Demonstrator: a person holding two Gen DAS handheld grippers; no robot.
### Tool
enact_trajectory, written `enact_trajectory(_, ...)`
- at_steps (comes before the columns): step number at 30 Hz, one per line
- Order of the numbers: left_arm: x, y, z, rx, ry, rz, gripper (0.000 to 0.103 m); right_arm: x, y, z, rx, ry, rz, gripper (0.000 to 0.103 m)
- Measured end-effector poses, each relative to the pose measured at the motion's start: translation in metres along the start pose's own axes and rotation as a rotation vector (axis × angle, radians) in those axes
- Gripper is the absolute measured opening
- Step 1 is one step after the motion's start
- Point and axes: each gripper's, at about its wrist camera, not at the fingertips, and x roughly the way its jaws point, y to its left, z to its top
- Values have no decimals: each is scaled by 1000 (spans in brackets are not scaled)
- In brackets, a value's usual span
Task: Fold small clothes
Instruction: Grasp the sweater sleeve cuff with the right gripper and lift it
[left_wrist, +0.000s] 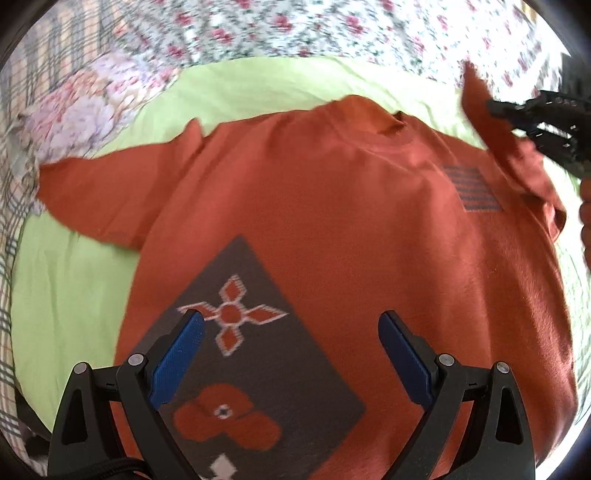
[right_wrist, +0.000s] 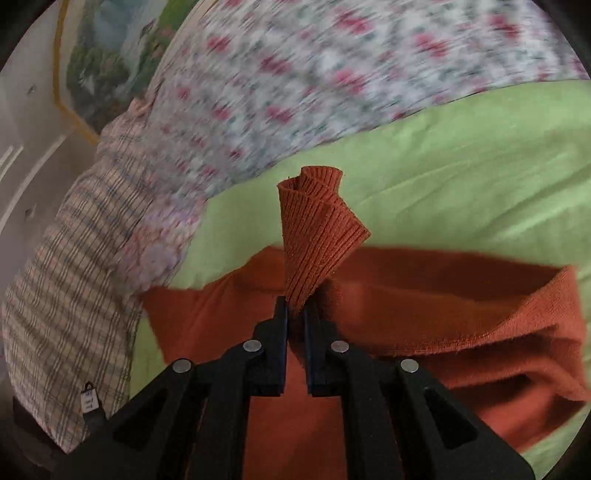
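Observation:
A small rust-orange sweater (left_wrist: 332, 206) lies front up on a light green sheet (left_wrist: 70, 295), with a grey printed panel (left_wrist: 266, 369) on its chest. Its left sleeve (left_wrist: 103, 192) lies spread out flat. My left gripper (left_wrist: 291, 328) is open and empty, just above the grey panel. My right gripper (right_wrist: 295, 314) is shut on the ribbed cuff (right_wrist: 317, 236) of the right sleeve and holds it lifted off the sheet. It also shows in the left wrist view (left_wrist: 498, 107) at the upper right, with the sleeve (left_wrist: 491, 122) raised.
A floral bedcover (left_wrist: 295, 33) lies beyond the green sheet. A plaid cloth (right_wrist: 66, 277) and a pale flowered cloth (left_wrist: 74, 110) lie at the left. A framed landscape picture (right_wrist: 99, 62) hangs on the wall.

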Motion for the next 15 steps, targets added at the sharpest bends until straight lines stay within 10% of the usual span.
enact_trajectory(15,3,40,3,-16,-55,-122,96,170,85,-64,-30,291,123,21)
